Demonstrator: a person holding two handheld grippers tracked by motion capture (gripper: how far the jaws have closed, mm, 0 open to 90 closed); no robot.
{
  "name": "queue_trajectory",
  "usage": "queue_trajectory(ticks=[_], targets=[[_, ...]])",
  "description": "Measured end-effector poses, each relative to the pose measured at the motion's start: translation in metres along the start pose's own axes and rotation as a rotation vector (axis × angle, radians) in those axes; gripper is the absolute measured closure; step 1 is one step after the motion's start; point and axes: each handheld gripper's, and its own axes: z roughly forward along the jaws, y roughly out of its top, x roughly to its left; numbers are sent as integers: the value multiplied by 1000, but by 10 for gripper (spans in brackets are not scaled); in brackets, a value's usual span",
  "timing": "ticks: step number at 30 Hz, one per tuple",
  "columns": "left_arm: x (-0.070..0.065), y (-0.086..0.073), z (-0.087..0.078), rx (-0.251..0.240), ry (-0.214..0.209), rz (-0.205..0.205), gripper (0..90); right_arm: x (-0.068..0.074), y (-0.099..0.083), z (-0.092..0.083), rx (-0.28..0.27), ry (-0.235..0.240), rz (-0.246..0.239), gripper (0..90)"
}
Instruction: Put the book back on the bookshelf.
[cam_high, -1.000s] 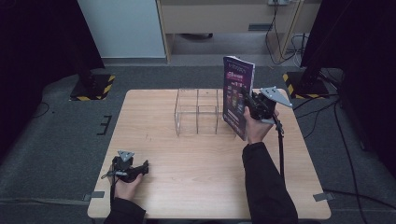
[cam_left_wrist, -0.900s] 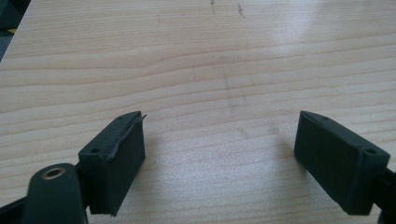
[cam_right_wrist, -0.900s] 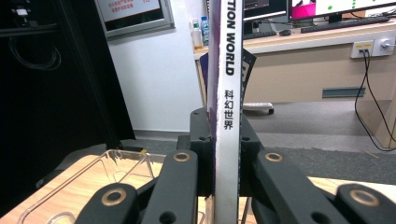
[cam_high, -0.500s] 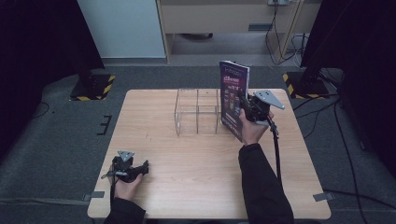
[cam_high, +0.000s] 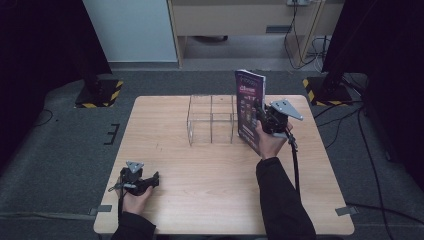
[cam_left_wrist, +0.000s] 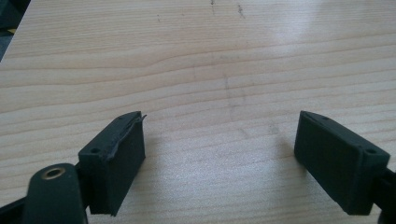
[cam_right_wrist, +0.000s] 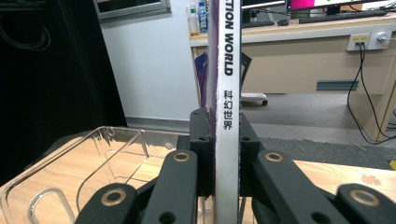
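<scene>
You have the magazine (cam_high: 249, 109) clamped upright by its spine in the right gripper (cam_high: 262, 116), just beside the clear organizer (cam_high: 211, 120) near the table's (cam_high: 165, 125) far edge, not yet slotted in, while your left gripper (cam_high: 150, 181) rests wide and empty near the near left corner.

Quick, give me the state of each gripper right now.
Left gripper: open, nothing between its jaws, low over the wooden table.
Right gripper: shut on the magazine, held upright by its spine beside the clear organizer.
</scene>
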Motion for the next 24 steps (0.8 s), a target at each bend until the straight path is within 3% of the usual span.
queue_trajectory(ticks=[9, 24], targets=[[0, 0, 0, 1, 0, 1, 154, -3, -2, -9, 30, 14, -26, 822], [0, 0, 0, 2, 0, 3, 154, -5, -9, -44, 129, 54, -35, 815]])
